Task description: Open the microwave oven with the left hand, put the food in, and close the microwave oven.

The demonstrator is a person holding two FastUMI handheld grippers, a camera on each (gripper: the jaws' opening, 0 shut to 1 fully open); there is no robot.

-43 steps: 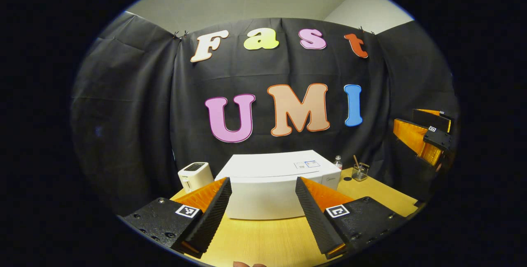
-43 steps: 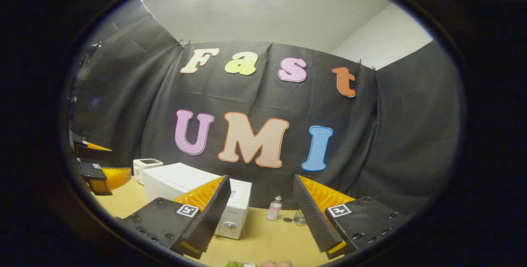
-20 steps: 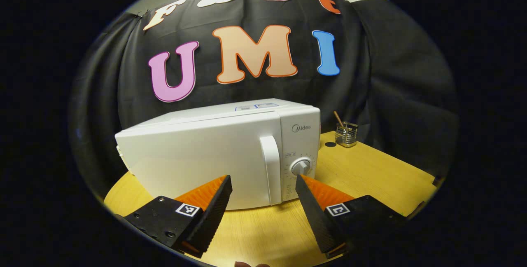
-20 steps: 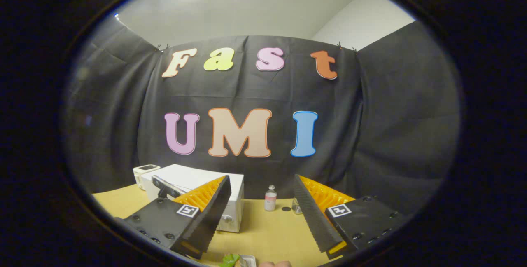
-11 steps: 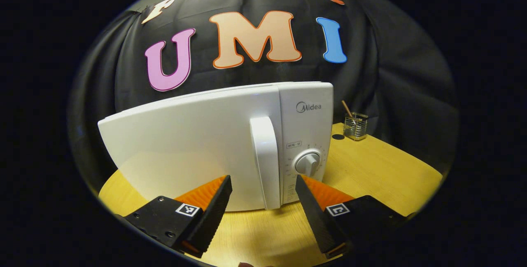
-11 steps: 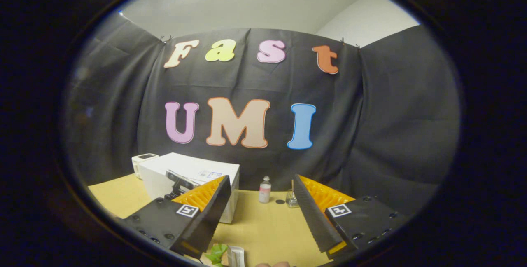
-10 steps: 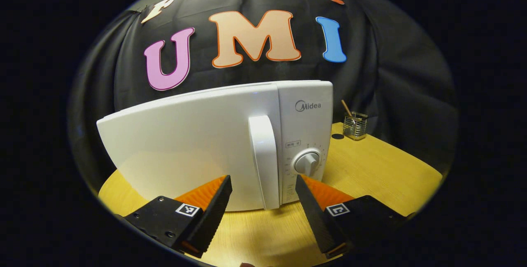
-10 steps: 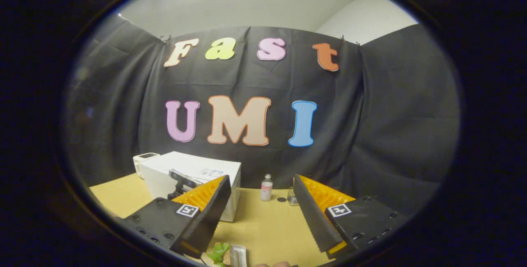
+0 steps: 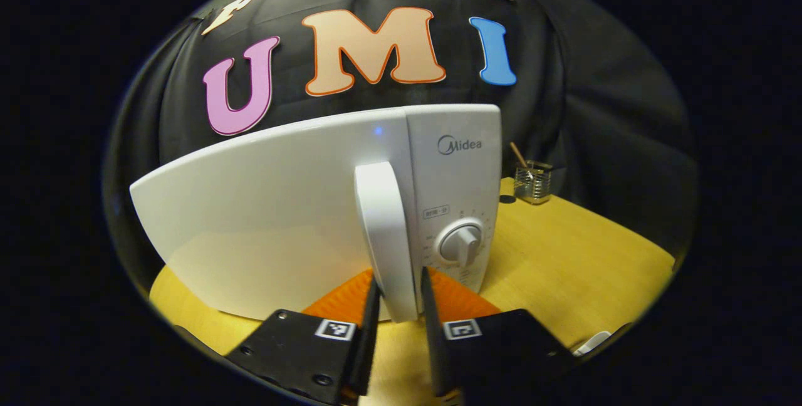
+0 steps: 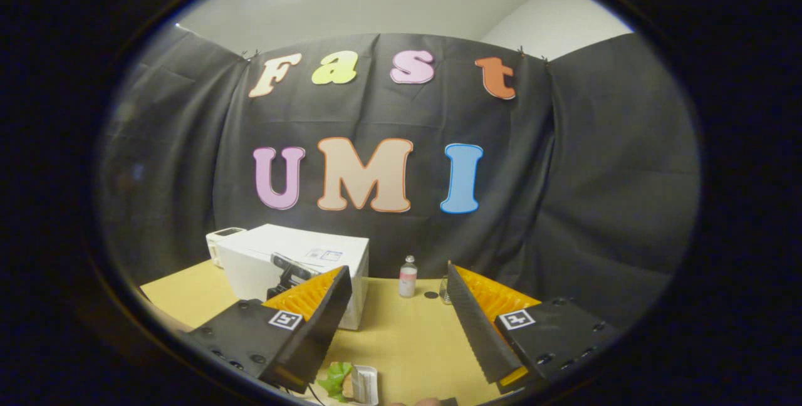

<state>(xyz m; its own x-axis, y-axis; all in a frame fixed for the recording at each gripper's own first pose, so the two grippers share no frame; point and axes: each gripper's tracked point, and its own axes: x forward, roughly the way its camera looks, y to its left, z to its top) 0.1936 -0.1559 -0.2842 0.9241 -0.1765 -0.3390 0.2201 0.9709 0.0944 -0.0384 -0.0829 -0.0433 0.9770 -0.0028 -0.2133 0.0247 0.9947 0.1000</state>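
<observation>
The left hand-held gripper [image 9: 397, 306] is clamped on the handle [image 9: 383, 230] of the shut microwave oven [image 9: 282, 205] on the worktop [image 9: 564, 249], while the right hand-held gripper [image 10: 398, 299] hangs spread apart above the food [image 10: 351, 383], a small bottle [image 10: 408, 276] and a wire cup [image 9: 532, 181] standing beyond

Right gripper [image 10: 398, 306] has its jaws wide apart, nothing between them. Food tray [image 10: 351, 384] sits just below its left finger, microwave [image 10: 294, 262] ahead-left, small bottle [image 10: 408, 276] straight ahead.
</observation>
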